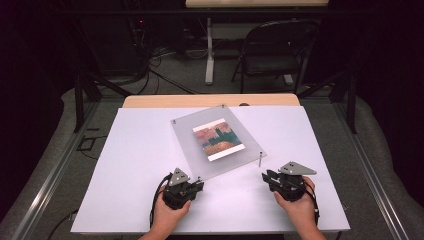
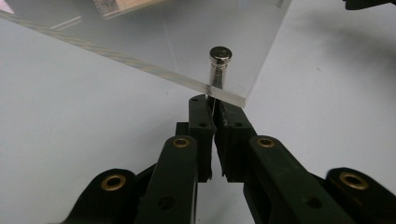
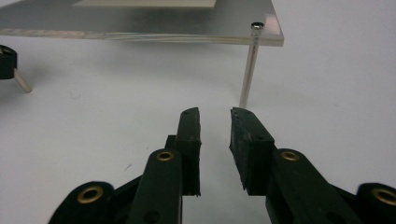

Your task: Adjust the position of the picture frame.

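One clear acrylic panel on slim metal pins

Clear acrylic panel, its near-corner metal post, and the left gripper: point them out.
clear acrylic panel [image 1: 189, 145], high view, bare part left of the picture.
metal post [image 2: 220, 56], left gripper view, round head above the panel corner.
left gripper [image 2: 213, 109], left gripper view, between the fingertips, shut on the post's pin.

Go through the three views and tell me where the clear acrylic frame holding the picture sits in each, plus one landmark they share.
High view: the clear acrylic frame lies tilted at table centre, ahead of both grippers.
Left gripper view: its near corner fills the top, with a metal standoff post just above the closed jaws.
Right gripper view: its edge runs along the top, raised on a post.
Shared landmark: the white tabletop.
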Demonstrator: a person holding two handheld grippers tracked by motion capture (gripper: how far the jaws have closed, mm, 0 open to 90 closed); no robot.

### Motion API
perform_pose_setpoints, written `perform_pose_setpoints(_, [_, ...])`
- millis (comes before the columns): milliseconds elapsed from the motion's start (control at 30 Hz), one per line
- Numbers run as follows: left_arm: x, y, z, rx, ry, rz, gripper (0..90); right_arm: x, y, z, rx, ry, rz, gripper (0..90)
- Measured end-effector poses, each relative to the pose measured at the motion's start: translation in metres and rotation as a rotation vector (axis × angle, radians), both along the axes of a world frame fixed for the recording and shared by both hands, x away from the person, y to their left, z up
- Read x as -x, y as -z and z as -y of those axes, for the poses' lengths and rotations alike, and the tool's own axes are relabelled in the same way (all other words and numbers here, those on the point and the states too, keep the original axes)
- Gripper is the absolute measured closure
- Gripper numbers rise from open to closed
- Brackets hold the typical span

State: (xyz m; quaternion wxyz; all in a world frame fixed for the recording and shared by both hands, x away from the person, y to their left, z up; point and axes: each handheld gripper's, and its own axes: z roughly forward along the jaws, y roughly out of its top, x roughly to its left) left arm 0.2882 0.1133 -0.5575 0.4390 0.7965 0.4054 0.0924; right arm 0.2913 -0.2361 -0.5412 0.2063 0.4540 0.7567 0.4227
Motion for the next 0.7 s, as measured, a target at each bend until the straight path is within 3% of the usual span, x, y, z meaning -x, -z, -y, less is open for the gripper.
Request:
perform_pose_setpoints(200, [0.0,0.0,-0.001,0.002,0.0,-0.003,85.3,-0.013,0.005,0.0,0.015,0.015,-0.02,76.9])
perform_pose_setpoints(367, [0.001,-0.001,-0.003,0.002,-0.007,-0.009,85.3,-0.023,0.005,-0.001,0.013,0.025,-0.01,77.0])
perform_pose_setpoints(600, [0.001,-0.001,-0.004,0.004,-0.01,-0.006,85.3,-0.045,0.014,-0.009,0.023,0.009,-0.059,70.7])
perform_pose_setpoints(700, [0.001,-0.001,-0.004,0.004,-0.01,-0.006,85.3,-0.049,0.015,-0.01,0.019,0.015,-0.056,70.8])
